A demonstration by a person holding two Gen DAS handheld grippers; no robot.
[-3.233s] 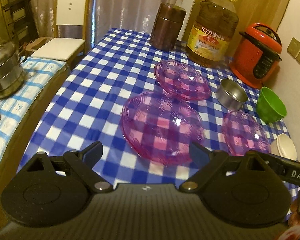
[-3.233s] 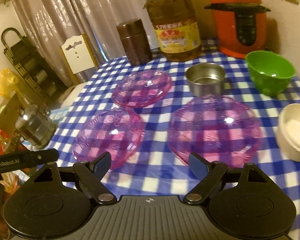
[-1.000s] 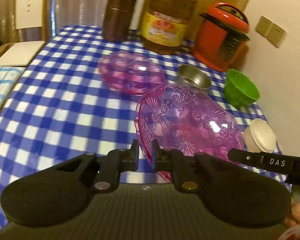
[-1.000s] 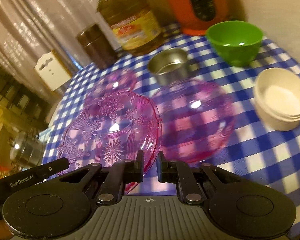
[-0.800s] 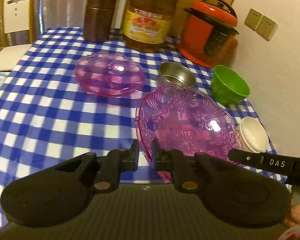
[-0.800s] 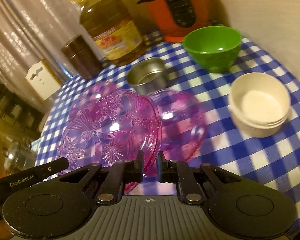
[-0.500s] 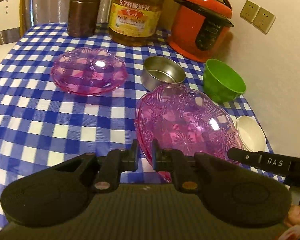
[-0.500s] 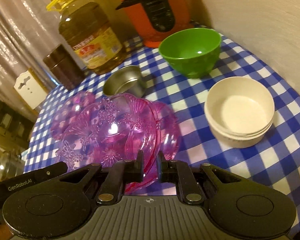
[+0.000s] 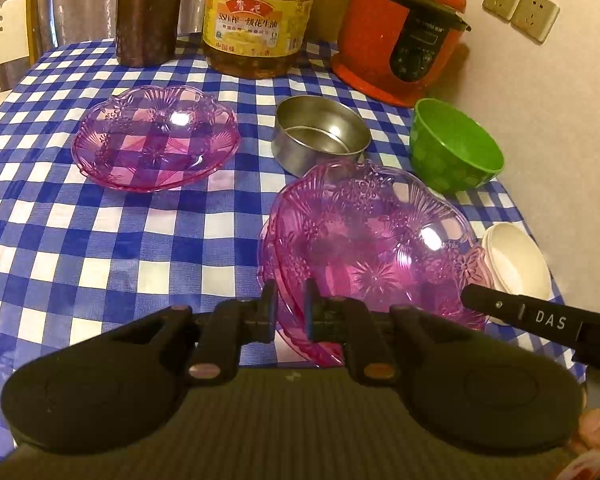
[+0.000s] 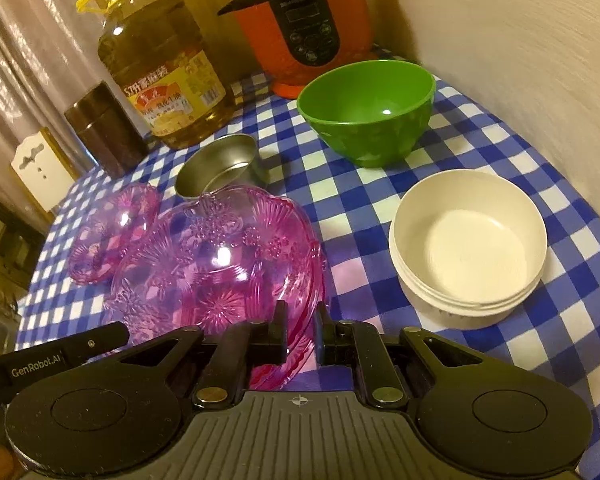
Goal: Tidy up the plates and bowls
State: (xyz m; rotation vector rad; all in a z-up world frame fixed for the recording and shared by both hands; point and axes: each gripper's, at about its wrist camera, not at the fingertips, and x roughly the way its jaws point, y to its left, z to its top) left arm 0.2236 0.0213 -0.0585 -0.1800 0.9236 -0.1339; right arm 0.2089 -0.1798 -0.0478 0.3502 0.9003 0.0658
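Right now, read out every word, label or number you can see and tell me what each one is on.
"5.7升家庭装": top of the oil bottle label; the smaller print under it is too blurred.
"DAS": black bar beside the left claw.
"GenRobot.AI": black bar beside the right claw.
Cooker panel: lettering too small to read.

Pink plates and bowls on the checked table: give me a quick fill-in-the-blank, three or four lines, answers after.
1. Both grippers, the left gripper and the right gripper, are shut on the rim of the held plate, whose colour is ____.
2. The metal bowl stands between the other pink plate and the ____ bowl.
3. The white bowl is ____ inside.
4. The red cooker stands beside the big ____ bottle.

Answers: pink; green; empty; oil
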